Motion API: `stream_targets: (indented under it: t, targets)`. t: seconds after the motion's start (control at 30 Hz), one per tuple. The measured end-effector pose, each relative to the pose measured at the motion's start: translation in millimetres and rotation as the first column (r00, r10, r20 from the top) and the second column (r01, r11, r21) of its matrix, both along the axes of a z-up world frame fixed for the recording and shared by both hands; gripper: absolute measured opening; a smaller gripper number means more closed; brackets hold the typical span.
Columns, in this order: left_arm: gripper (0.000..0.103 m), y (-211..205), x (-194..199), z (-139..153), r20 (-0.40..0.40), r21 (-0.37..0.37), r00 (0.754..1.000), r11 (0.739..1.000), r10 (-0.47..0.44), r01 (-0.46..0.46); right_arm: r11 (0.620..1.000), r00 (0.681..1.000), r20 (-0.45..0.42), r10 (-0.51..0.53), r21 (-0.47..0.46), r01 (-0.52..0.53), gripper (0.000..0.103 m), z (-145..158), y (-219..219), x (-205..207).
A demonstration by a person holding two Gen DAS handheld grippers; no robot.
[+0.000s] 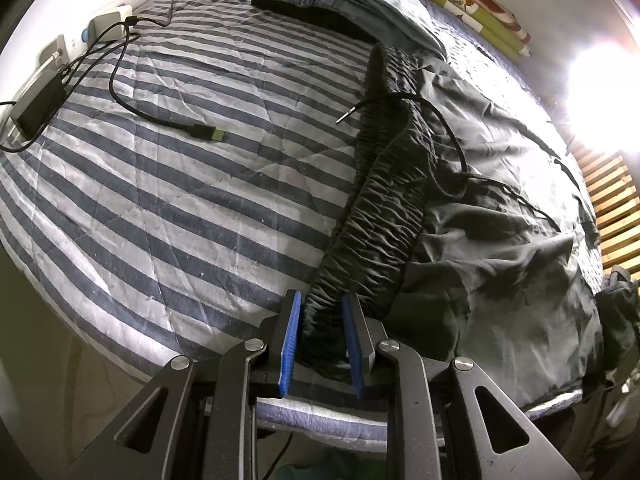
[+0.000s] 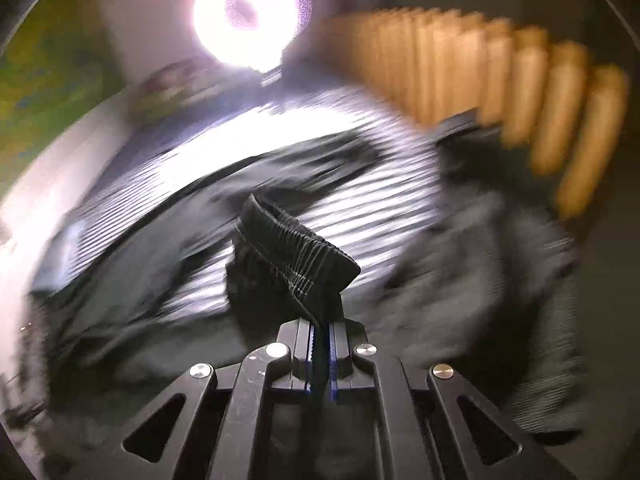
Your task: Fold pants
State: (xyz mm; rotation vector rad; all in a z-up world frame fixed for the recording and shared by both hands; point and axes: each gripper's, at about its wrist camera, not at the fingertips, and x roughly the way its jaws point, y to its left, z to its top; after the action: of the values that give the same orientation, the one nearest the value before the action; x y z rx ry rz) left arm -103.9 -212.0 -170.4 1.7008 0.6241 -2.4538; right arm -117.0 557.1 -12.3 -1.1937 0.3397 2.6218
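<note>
Now left fingers [image 1: 322,320] pinching pants [image 1: 480,208] waistband, right fingers [image 2: 321,330] pinching ribbed cuff [image 2: 296,244].

Item: black pants [image 1: 500,208], thin, wrinkled fabric.
Waistband: gathered elastic band [image 1: 384,200], ruched along its length, running from 6 o'clock up toward 12 o'clock in the left wrist view.
Drawstring: black cord [image 1: 440,120] looped loosely over the band, one tipped end pointing toward 9 o'clock.
Body: spread flat toward 3 o'clock of the band, creased.
Cuff: ribbed elastic hem [image 2: 298,246], raised and folded over, at centre of the blurred right wrist view.
</note>
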Motion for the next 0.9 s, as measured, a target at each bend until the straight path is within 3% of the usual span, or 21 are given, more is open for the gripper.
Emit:
stream_targets:
  t: [0.1, 0.13, 0.2, 0.33, 0.37, 0.43, 0.6, 0.7, 0.8, 0.9]
  targets:
    - [0.023, 0, -3, 0, 0.007, -0.002, 1.0, 1.0, -0.001, 0.001, 0.969, 0.979, 0.114, -0.17, 0.199, 0.145, 0.01, -8, 33, -5]
    - [0.023, 0, -5, 0, 0.01, -0.001, 1.0, 1.0, 0.0, 0.0, 0.957, 0.969, 0.142, -0.204, 0.237, 0.166, 0.019, -11, 43, -7]
    - [0.023, 0, -7, 1, 0.015, -0.009, 1.0, 1.0, 0.0, 0.0, 0.933, 0.949, 0.131, -0.286, 0.263, 0.245, 0.023, -7, 64, -7]
    - [0.024, 0, -10, 11, 0.028, -0.067, 1.0, 0.998, 0.01, -0.008, 0.959, 0.975, 0.032, -0.218, 0.191, 0.208, 0.045, 23, 66, -21]
    - [0.032, -1, -11, 14, 0.03, -0.08, 0.999, 0.997, 0.015, -0.012, 0.97, 0.984, 0.018, -0.177, 0.175, 0.172, 0.047, 30, 62, -32]
    - [0.047, -3, -10, 23, 0.025, -0.109, 0.999, 0.994, 0.035, -0.032, 0.982, 0.992, 0.007, -0.126, 0.14, 0.124, 0.048, 41, 55, -64]
    - [0.049, 7, -10, 61, -0.042, -0.159, 0.997, 0.984, 0.071, -0.077, 0.992, 0.996, 0.028, -0.083, -0.091, 0.085, 0.048, 28, 59, -172]
    - [0.049, 43, -31, 90, -0.091, -0.154, 0.996, 0.988, -0.011, -0.003, 0.982, 0.994, 0.069, -0.091, -0.161, 0.101, 0.048, -1, 66, -231]
    - [0.049, 109, -73, 110, -0.121, -0.178, 0.974, 0.969, -0.192, 0.169, 0.976, 0.988, 0.111, -0.111, -0.177, 0.13, 0.048, -31, 73, -277]
    - [0.049, 199, -126, 115, -0.141, -0.149, 0.902, 0.909, -0.408, 0.388, 0.97, 0.983, 0.127, -0.131, -0.189, 0.153, 0.048, -55, 82, -304]
